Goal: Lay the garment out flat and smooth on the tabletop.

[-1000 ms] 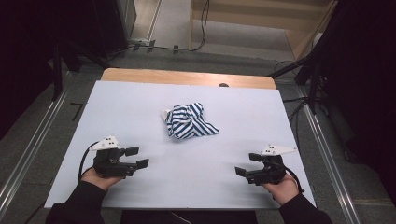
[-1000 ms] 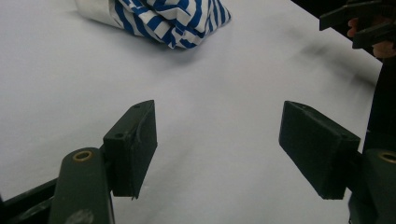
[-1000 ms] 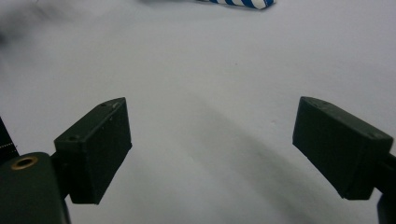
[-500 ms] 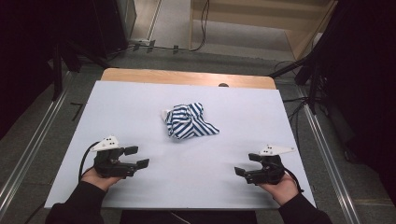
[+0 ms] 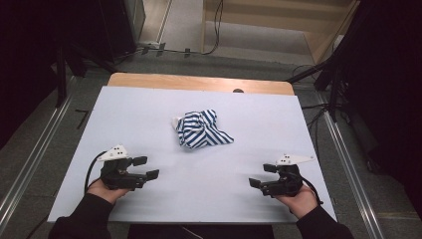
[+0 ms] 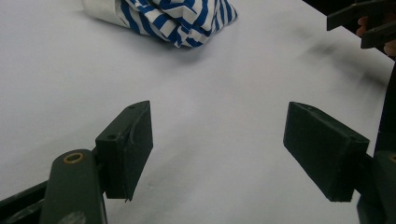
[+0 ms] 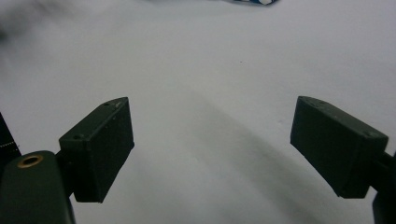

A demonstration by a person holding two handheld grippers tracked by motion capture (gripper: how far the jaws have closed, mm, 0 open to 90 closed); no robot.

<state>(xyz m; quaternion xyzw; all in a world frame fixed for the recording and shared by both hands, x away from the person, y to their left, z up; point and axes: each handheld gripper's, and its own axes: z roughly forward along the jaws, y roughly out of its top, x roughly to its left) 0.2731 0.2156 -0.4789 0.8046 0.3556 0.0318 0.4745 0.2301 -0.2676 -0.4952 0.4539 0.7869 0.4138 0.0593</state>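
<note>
A crumpled blue-and-white striped cloth lies near the middle of the white table top. The same cloth sits at the top of the left gripper view, well beyond the jaws. My left gripper rests low at the front left, open, its jaws wide apart with bare table between them. At the front right my right gripper is open too, nothing between its jaws. A sliver of the cloth shows at the top edge of the right gripper view.
A wooden strip runs along the table's far edge. Metal rails flank the table on both sides, and cables lie on the floor behind it. The right gripper appears at the upper right of the left gripper view.
</note>
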